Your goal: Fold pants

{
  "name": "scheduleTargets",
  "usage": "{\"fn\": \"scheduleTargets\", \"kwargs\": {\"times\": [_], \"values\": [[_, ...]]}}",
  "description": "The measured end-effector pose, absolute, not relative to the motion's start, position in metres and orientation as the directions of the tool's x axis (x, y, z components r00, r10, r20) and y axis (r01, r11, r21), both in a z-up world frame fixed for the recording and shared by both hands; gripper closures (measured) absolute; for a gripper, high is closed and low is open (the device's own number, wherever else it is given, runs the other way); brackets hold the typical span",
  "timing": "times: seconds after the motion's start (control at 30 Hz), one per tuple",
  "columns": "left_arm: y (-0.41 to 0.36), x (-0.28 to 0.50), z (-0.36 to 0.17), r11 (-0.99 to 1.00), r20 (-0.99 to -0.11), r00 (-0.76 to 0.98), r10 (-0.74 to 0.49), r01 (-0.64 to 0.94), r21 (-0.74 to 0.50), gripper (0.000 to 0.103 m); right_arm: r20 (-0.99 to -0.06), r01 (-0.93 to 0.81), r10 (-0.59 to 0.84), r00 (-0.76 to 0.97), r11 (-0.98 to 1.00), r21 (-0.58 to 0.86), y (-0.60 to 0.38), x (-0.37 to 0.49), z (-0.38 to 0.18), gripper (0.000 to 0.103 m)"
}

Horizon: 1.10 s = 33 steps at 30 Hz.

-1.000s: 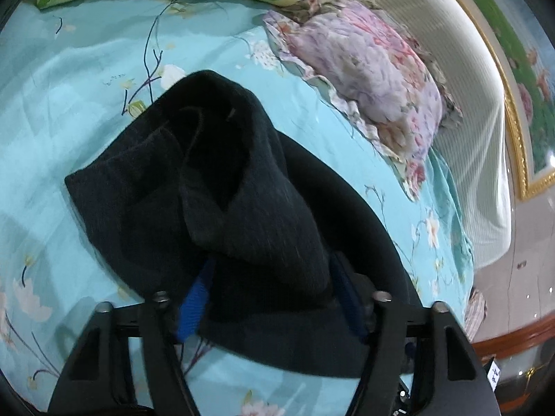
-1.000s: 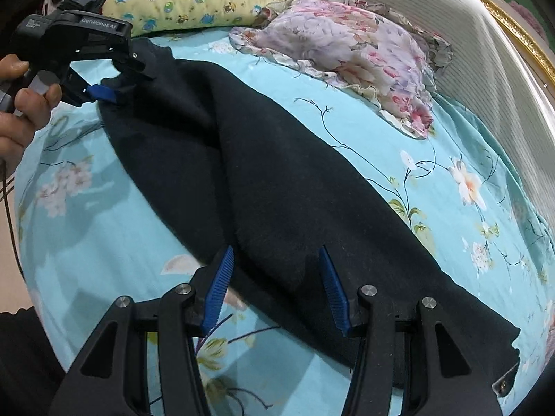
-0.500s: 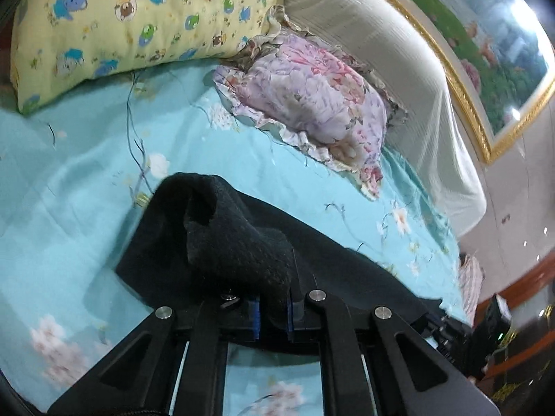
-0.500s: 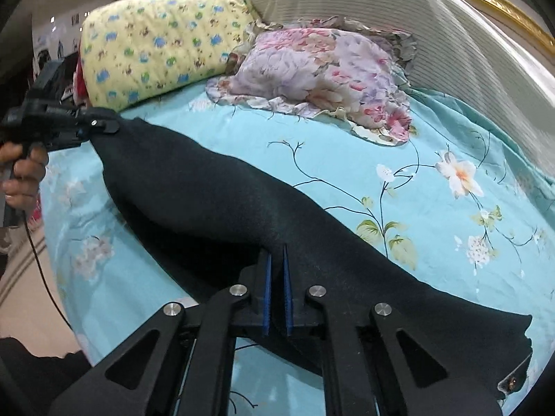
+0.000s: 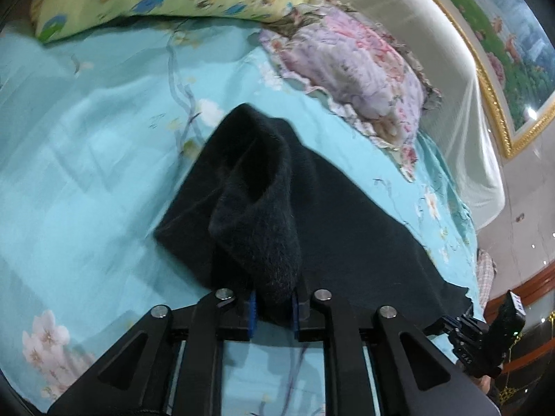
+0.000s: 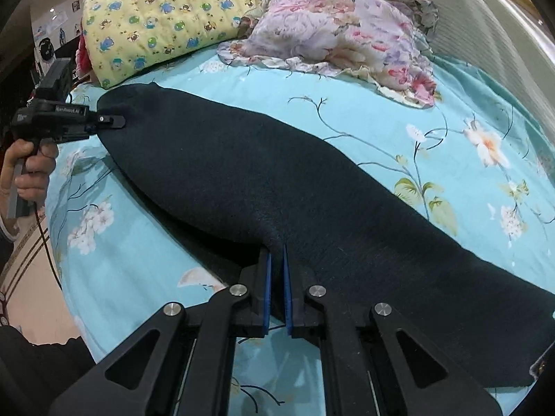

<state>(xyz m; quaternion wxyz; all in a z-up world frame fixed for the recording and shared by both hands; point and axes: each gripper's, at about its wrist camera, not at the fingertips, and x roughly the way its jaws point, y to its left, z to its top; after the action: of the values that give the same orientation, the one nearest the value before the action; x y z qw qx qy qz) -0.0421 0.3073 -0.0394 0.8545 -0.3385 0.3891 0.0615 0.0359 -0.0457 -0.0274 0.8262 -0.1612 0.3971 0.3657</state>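
The black pants (image 6: 277,180) lie stretched across the turquoise flowered bed sheet (image 6: 433,111). My right gripper (image 6: 276,260) is shut on their near edge about midway along. My left gripper (image 5: 272,298) is shut on a bunched fold of the pants (image 5: 263,208) at one end and holds it raised off the sheet. In the right wrist view the left gripper (image 6: 114,121) shows at the far left end of the pants, held by a hand. In the left wrist view the right gripper (image 5: 485,339) shows at the lower right, past the pants' far end.
A yellow cartoon-print pillow (image 6: 166,17) and a pink floral pillow (image 6: 340,31) lie at the head of the bed. A white covered headboard (image 6: 485,45) runs behind them. The bed's edge and floor (image 6: 20,277) are at the left.
Both grippers were open a second ago and have shut on the pants. The left end of the pants has been lifted and drawn out, so the cloth lies straighter.
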Motion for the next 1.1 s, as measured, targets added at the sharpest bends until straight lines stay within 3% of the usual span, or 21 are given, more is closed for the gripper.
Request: {"fn": "scheduleTargets", "kwargs": {"times": [0.13, 0.27, 0.3, 0.33, 0.4, 0.77, 1.1], "values": [[0.311, -0.050, -0.038, 0.765, -0.706, 0.699, -0.114, -0.392, -0.511, 0.079, -0.783, -0.727, 0.478, 0.399, 0.685, 0.048, -0.043, 0.036, -0.029, 0.085], [0.307, -0.056, -0.029, 0.784, -0.711, 0.701, -0.065, -0.405, -0.471, 0.072, -0.781, -0.728, 0.482, 0.398, 0.684, 0.052, -0.041, 0.033, -0.028, 0.063], [0.305, -0.057, -0.026, 0.788, -0.713, 0.700, -0.043, -0.415, -0.455, 0.063, -0.778, -0.728, 0.487, 0.398, 0.684, 0.055, -0.040, 0.031, -0.026, 0.057], [0.305, -0.060, -0.022, 0.790, -0.718, 0.696, -0.006, -0.437, -0.431, 0.049, -0.772, -0.730, 0.495, 0.398, 0.681, 0.060, -0.040, 0.029, -0.025, 0.056], [0.305, -0.067, -0.016, 0.786, -0.712, 0.701, 0.039, -0.462, -0.411, 0.044, -0.758, -0.736, 0.518, 0.396, 0.673, 0.076, -0.040, 0.026, -0.020, 0.055], [0.312, -0.088, -0.017, 0.723, -0.703, 0.711, -0.011, -0.480, -0.497, 0.043, -0.722, -0.720, 0.565, 0.399, 0.681, 0.135, -0.044, 0.029, -0.002, 0.055], [0.297, -0.078, -0.023, 0.718, -0.727, 0.685, -0.045, -0.484, -0.500, 0.040, -0.714, -0.694, 0.590, 0.377, 0.691, 0.203, -0.026, 0.058, 0.004, 0.055]]}}
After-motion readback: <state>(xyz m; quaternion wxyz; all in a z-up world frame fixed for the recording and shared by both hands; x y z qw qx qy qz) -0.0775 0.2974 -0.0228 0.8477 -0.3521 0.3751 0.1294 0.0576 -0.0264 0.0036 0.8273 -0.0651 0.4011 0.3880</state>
